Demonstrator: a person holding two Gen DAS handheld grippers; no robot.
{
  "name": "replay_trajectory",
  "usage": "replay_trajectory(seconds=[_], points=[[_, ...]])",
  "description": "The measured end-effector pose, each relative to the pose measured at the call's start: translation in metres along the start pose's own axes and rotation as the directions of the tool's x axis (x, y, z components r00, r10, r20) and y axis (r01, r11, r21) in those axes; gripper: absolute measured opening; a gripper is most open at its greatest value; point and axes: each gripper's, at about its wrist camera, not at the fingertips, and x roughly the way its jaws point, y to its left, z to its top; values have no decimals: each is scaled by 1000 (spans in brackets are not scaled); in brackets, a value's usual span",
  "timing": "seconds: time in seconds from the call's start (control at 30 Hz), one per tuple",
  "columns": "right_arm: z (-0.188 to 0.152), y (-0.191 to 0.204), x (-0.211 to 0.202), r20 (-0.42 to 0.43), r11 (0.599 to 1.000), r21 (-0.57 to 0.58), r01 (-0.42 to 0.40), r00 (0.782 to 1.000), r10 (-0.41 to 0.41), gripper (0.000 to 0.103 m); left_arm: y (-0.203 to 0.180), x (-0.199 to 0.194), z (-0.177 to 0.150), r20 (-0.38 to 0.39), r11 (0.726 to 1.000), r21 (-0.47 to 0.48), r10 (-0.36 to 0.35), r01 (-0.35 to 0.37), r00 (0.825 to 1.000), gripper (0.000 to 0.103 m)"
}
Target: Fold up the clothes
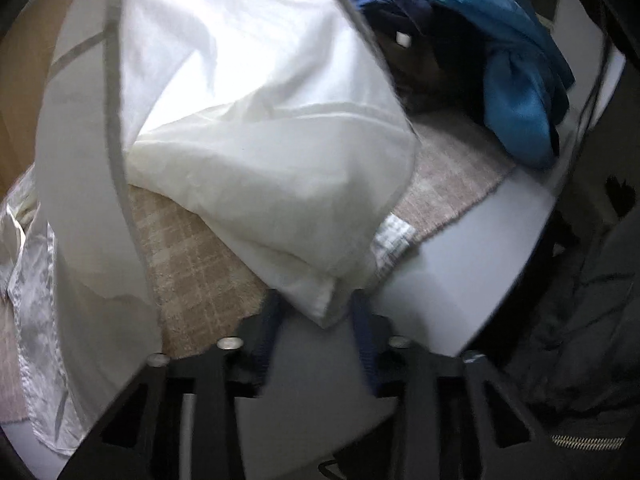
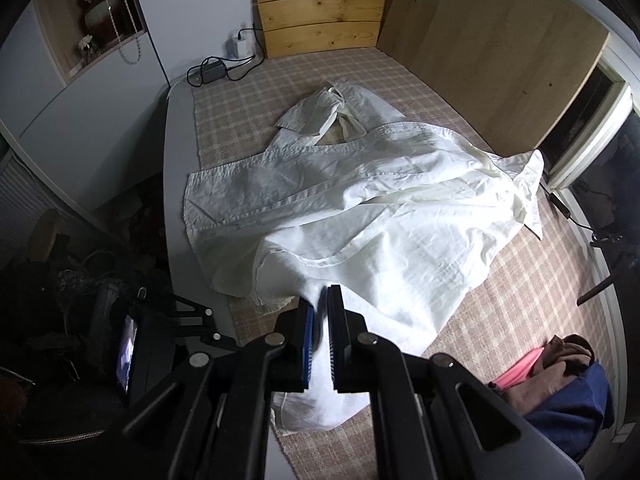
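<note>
1. White, thin cotton shirt [image 2: 360, 208]: light, limp, sprawled ahead of right tongs [image 2: 320, 308] on checked cloth [image 2: 500, 320].
2. Right tongs clamped on hem.
3. Left tongs [image 1: 316, 312] apart, folded corner between, unpinched.
4. Best gripped at seams.

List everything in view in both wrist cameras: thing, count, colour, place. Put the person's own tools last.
shirt: one, white, spread rumpled on the mat, one part lifted
mat: one, beige checked, covering the table top
table: one, grey, bare edge beside the mat
clothes pile: one, pink, brown and navy, on the mat's near right corner
blue cloth: one, light blue, on dark clothes at the table's far end
wooden boards: several, pale wood, leaning behind the table
charger: one, black, with cables, far left table corner
left gripper: one, black, blue pads; jaws apart around a shirt corner
right gripper: one, black, blue pads; jaws shut on shirt cloth
</note>
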Motion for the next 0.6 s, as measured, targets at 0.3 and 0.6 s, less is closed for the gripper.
replay_trajectory(seconds=[0.3, 0.6], points=[[2, 0, -7, 10, 1000, -1, 11, 1000, -11, 6, 37, -45, -16, 115, 976, -200, -68, 90, 991, 3], [9, 8, -10, 34, 999, 6, -43, 998, 43, 7, 67, -85, -31, 90, 936, -352, 32, 2, 995, 13]])
